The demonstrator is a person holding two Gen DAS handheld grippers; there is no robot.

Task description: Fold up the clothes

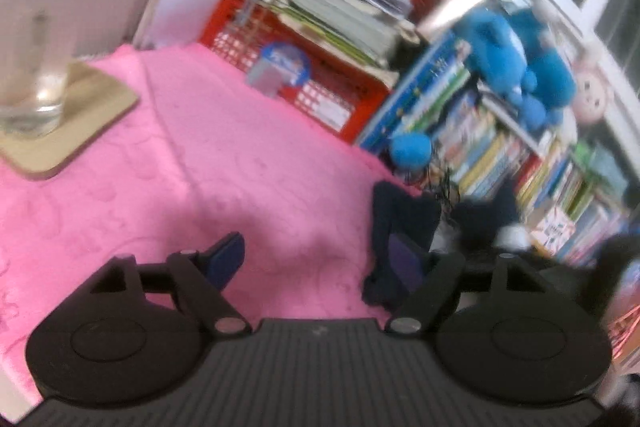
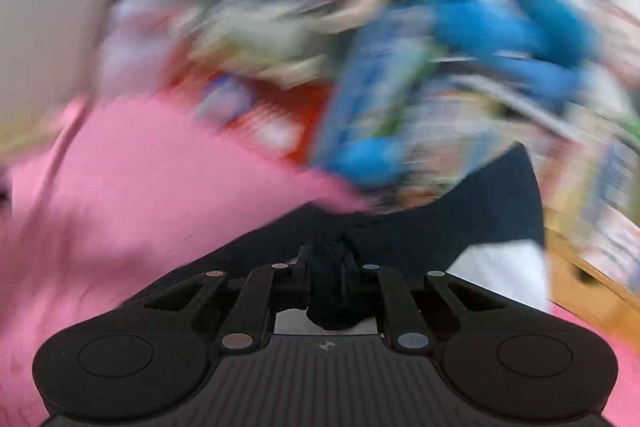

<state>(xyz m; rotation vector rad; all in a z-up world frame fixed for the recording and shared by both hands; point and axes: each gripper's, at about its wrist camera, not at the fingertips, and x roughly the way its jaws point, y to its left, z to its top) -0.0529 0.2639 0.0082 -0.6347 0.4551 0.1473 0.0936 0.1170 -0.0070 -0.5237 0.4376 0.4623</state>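
Note:
A dark navy garment (image 2: 460,211) stretches across the pink-covered surface (image 2: 160,187) in the blurred right wrist view. My right gripper (image 2: 325,259) is shut on a bunched fold of it, which fills the gap between the fingers. In the left wrist view the same dark garment (image 1: 396,223) hangs crumpled at the right edge of the pink surface (image 1: 240,167), just behind my right-hand finger. My left gripper (image 1: 316,259) stands open over the pink cover, with nothing pressed between its fingers.
A drinking glass (image 1: 36,83) stands on a wooden coaster (image 1: 76,123) at the far left. Behind the pink surface are a red basket (image 1: 320,83) stacked with papers, a shelf of books (image 1: 500,147) and blue plush toys (image 1: 516,59). Something white (image 2: 504,267) lies beside the garment.

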